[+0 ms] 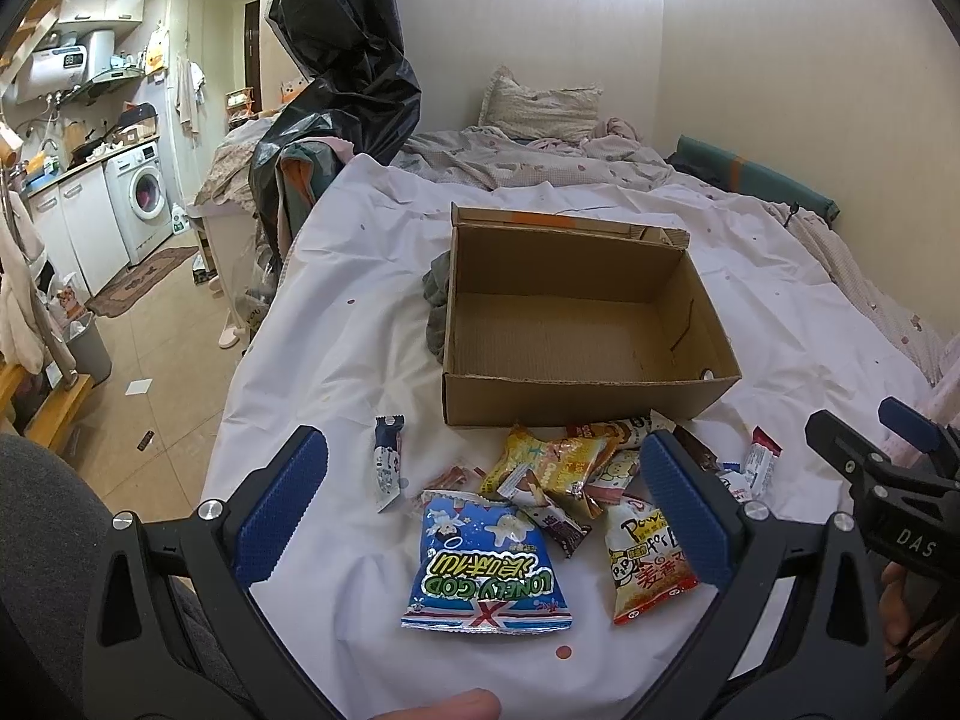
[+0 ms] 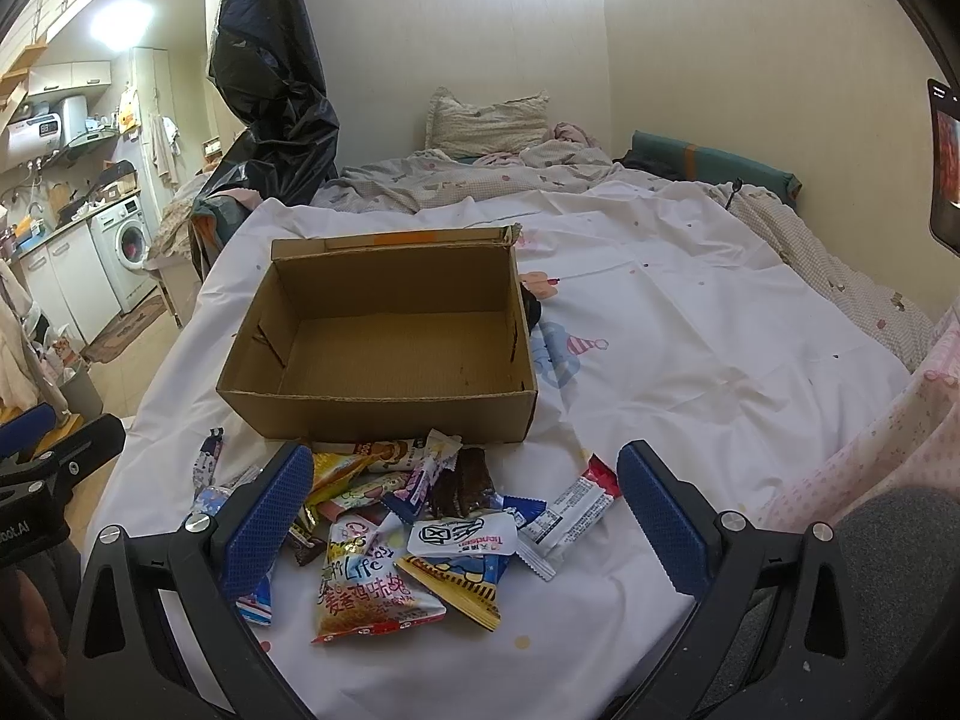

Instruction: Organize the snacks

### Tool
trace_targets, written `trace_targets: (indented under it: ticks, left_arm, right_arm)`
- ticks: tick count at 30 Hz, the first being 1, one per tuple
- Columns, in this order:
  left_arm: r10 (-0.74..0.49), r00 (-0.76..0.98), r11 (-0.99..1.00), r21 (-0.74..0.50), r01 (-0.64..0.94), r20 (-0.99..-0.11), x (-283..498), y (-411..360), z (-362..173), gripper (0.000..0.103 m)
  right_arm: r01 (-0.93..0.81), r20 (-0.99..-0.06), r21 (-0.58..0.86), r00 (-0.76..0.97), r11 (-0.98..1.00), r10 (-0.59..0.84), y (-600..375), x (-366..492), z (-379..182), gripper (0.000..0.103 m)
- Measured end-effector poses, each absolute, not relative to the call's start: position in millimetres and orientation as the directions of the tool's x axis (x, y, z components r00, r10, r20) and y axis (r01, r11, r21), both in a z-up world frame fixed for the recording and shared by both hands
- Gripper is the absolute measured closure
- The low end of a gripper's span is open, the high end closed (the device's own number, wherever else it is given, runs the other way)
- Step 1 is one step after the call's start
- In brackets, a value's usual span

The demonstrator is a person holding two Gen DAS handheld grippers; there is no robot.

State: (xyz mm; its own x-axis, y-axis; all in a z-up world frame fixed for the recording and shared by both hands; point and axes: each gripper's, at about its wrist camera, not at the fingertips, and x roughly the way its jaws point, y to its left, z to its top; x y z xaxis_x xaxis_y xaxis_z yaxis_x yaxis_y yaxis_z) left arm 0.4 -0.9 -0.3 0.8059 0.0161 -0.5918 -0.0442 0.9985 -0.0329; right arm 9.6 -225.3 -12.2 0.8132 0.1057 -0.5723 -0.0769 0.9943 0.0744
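An empty cardboard box [image 1: 576, 324] [image 2: 384, 342] stands open on the white bedsheet. In front of it lies a loose pile of snack packets: a blue Lonely God bag [image 1: 486, 564], an orange-and-white chicken-flavour bag [image 1: 645, 564] [image 2: 372, 588], a yellow packet [image 1: 540, 462], a white sachet [image 2: 462, 537], a red-and-white bar [image 2: 576, 507] and a small stick packet [image 1: 387, 462] off to the left. My left gripper [image 1: 486, 510] hovers open above the blue bag. My right gripper [image 2: 465, 516] hovers open above the pile. Neither holds anything.
The box and snacks rest on a bed [image 2: 690, 324] with a pillow [image 2: 486, 120] and crumpled quilt at the far end. A black plastic bag [image 1: 342, 60] hangs at the bed's left. Left of the bed is floor [image 1: 162, 360] and a kitchen with a washing machine [image 1: 144, 192].
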Motion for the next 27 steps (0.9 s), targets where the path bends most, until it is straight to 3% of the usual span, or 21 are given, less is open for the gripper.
trace_targets:
  ticks: [27]
  left_arm:
    - [0.016, 0.808, 0.999, -0.032, -0.043, -0.589, 0.0, -0.5, 1.2, 0.000]
  right_arm:
    - [-0.075, -0.574, 0.073, 0.812, 0.994, 0.104, -223.7, 8.1, -10.6, 0.000]
